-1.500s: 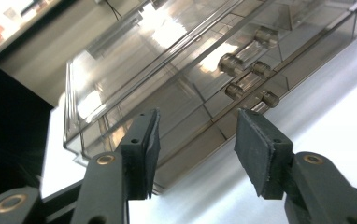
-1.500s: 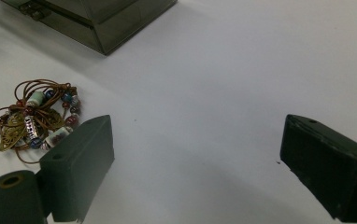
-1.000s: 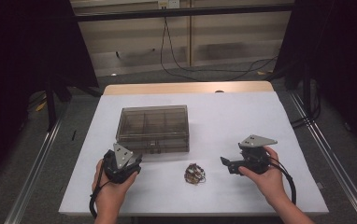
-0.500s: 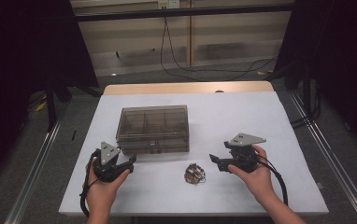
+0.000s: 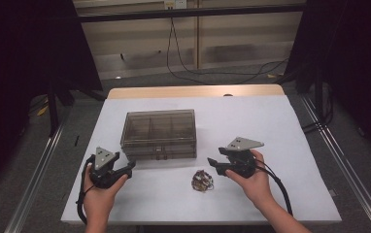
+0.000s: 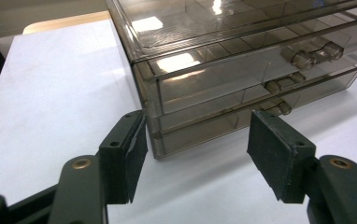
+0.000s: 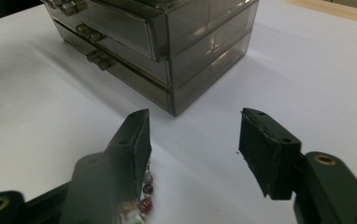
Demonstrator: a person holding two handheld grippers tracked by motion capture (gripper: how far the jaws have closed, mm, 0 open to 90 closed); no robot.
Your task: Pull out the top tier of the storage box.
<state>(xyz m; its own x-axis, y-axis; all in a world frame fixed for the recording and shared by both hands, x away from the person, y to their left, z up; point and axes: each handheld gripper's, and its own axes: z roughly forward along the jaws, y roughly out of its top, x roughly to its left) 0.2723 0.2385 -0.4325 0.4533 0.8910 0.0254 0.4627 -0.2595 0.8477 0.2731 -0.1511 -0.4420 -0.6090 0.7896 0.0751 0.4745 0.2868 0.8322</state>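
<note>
1. Leftmost, the left gripper (image 5: 126, 168) sits in the person's left hand (image 5: 98, 194) on the white table (image 5: 280, 126), jaws apart with nothing between them, aimed at the near left corner of the smoky plastic drawer box (image 5: 159, 133)
2. Centrally, the drawer box stands on the table with its drawers shut, small knobs (image 6: 311, 52) facing the person
3. Just in front of it, a small heap of beads (image 5: 202, 180) lies on the table
4. Rightmost, the right gripper (image 5: 213, 165) has just been closing; its jaws are still apart and empty, the beads just beside its left jaw
</note>
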